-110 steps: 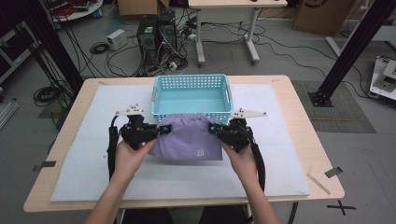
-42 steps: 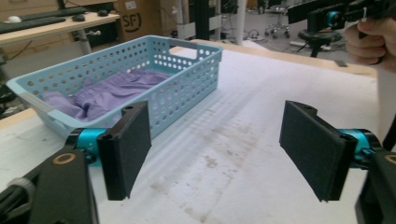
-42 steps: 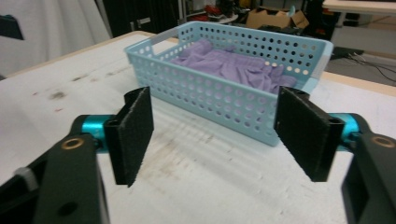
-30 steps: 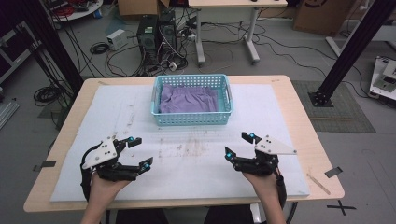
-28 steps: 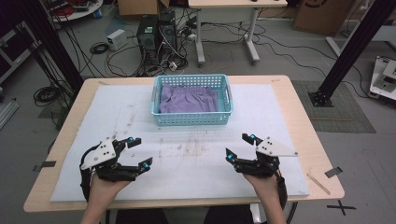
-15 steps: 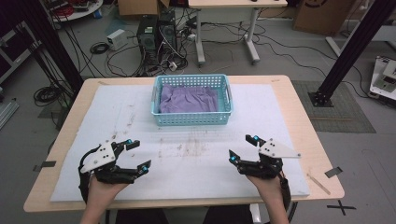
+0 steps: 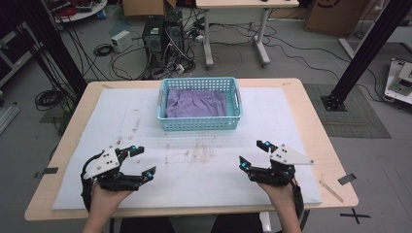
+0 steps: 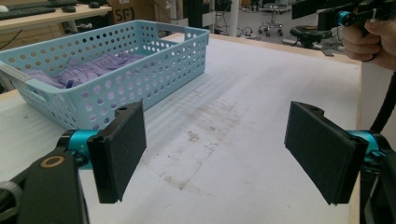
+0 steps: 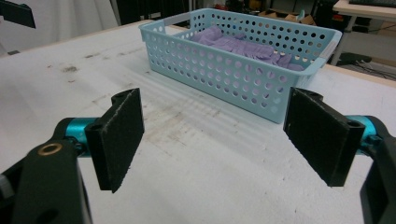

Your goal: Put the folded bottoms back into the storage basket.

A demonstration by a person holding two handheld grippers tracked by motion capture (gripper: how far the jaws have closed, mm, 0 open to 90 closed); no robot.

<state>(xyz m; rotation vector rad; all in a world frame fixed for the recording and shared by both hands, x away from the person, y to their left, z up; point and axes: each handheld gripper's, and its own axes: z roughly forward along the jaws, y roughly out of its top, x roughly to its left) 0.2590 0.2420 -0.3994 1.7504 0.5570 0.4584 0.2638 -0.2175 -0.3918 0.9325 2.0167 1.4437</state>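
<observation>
Blue basket (image 7: 200,124): pale plastic w/ round holes in the walls, sits on the far-middle part of the table, well apart from both hands.
Cloth (image 7: 196,103): purple, folded/bunched, lies inside the basket, below the rim.
Table (image 7: 311,121): wood edge, top covered by a white sheet (image 7: 204,179) w/ brownish scuffs in the middle, just in front of the basket.
Left hand-held gripper (image 7: 139,164): near the front left of the sheet, held by the person's left hand (image 7: 104,201); jaws wide apart, nothing between them. Grey plate on top.
Right hand-held gripper (image 7: 253,155): near the front right of the sheet, held by the right hand (image 7: 282,194); jaws also wide apart, nothing gripped. Grey plate on top.
Left gripper view: two black pads spread, bare stained sheet between them; basket w/ cloth at upper left; other hand seen at upper right corner.
Right gripper view: pads spread the same way; basket w/ cloth ahead, towards upper right.
Floor: grey, w/ cables, a computer tower (image 7: 154,36) and a second desk (image 7: 233,14) beyond the table's far edge.
</observation>
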